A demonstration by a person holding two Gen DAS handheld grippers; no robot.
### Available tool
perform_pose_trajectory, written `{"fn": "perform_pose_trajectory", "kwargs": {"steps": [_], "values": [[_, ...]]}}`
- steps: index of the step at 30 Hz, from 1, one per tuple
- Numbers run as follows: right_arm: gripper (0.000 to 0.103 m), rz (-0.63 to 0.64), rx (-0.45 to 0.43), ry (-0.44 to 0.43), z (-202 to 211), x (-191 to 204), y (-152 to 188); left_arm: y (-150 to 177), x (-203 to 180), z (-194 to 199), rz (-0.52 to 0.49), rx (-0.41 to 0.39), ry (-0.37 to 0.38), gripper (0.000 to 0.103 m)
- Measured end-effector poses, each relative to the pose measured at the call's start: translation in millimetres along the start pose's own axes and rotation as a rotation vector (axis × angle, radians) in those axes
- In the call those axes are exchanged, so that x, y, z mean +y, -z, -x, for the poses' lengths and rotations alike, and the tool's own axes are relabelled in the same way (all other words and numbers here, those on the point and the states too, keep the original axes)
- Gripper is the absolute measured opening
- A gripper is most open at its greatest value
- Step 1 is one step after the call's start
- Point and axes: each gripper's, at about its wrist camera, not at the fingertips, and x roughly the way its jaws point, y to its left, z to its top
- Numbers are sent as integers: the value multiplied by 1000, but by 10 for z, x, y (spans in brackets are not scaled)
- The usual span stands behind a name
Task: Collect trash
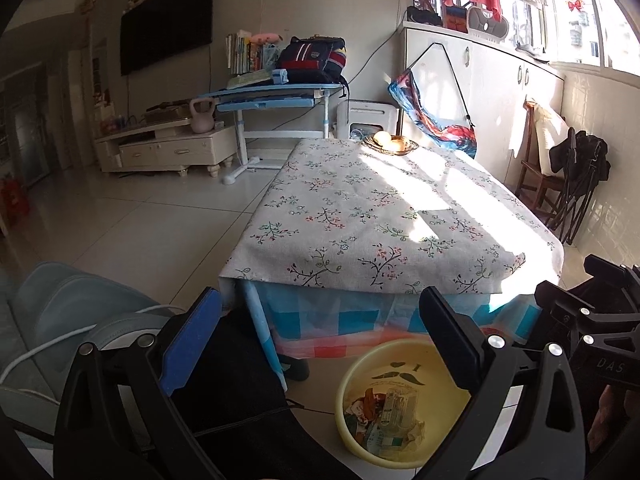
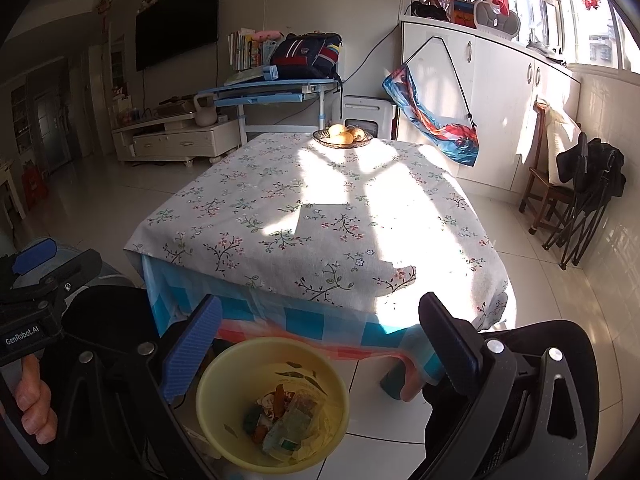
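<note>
Sunlit living room surrounded the table [image 2: 304, 216], whose floral cloth carried only a fruit bowl [image 2: 342, 136] at its far edge. Below the near edge, on the floor, we noted the yellow bin [image 2: 224, 364], with the trash [image 2: 280, 420] already lying inside it. Our left gripper [image 1: 320, 344] and right gripper [image 2: 320, 344] both hung above the bin, fingers spread wide and holding nothing. We judged that a careless swing could tip the light bin and spill the wrappers. Glare washed out parts of the cloth, so any small scrap there would escape us; the bin's near rim was cut off by our fingers.
</note>
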Motion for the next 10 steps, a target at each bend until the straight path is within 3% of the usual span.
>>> {"fn": "perform_pose_trajectory", "kwargs": {"steps": [10], "values": [[94,-5,0,-3,5,-27,-8,0,65,-69,15,54,-52,96]]}}
